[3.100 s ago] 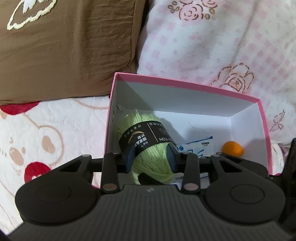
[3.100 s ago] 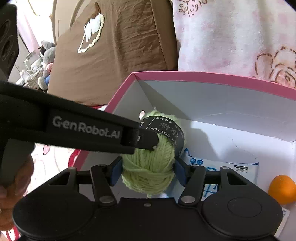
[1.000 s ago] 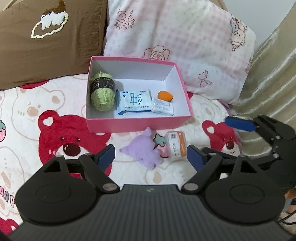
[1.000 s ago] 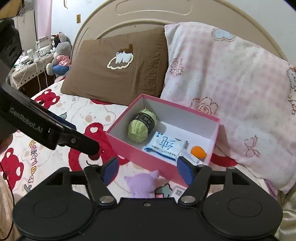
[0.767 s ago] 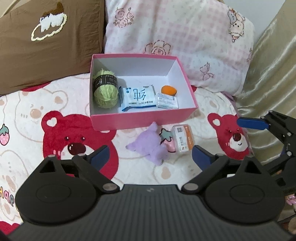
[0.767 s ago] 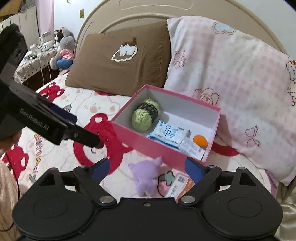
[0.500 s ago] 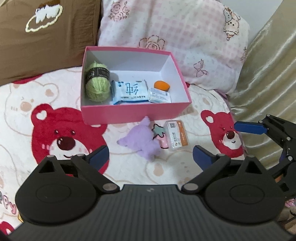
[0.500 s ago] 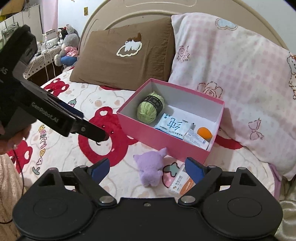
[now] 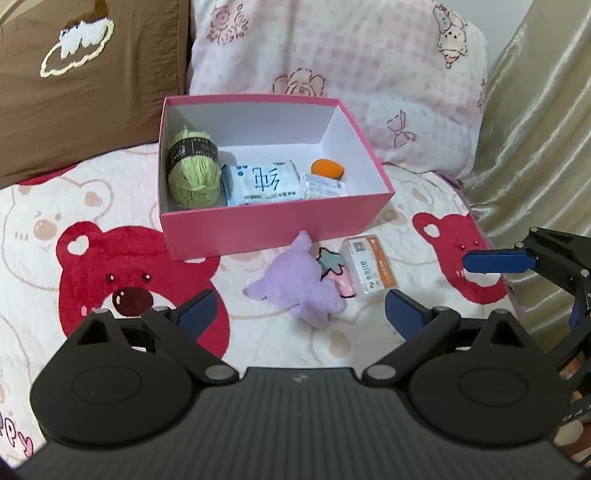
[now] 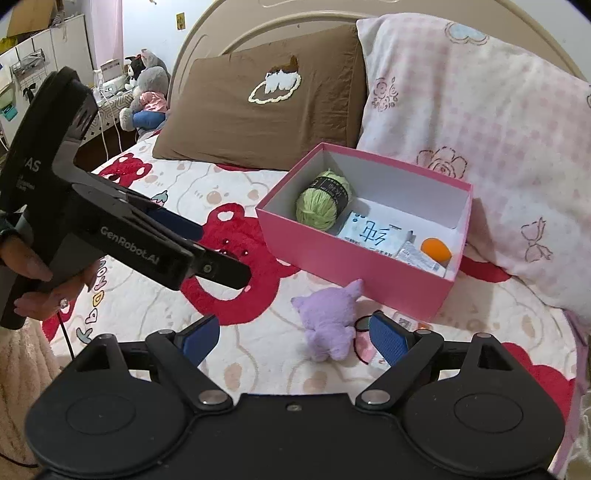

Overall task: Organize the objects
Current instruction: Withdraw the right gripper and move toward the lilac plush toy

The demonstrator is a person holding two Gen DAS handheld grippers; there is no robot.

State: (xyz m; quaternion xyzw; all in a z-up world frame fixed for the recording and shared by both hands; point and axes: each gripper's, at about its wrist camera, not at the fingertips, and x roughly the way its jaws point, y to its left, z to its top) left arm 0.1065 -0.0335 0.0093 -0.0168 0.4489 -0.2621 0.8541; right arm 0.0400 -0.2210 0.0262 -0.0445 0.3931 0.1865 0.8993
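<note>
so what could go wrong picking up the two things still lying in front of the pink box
1. The soft purple plush toy touches the small clear orange-labelled packet, so a grab may drag both.
2. Both lie against the pink cardboard box; an open left gripper could nudge it.
3. The right gripper aims at the same spot, so the two may collide.

Small packet [image 10: 404, 326] mostly hidden behind right tool's pad [image 10: 388, 336]

Bedroom in a home, indicated by a bed with curved headboard [image 10: 295, 22], brown pillow [image 10: 258, 99] and pink checked pillow [image 10: 480, 122] propped against it, bear-print bedspread [image 9: 92, 266] laid over the mattress, stuffed toys [image 10: 146, 92] seen on a side table, gold curtain [image 9: 535, 129] hung alongside.
</note>
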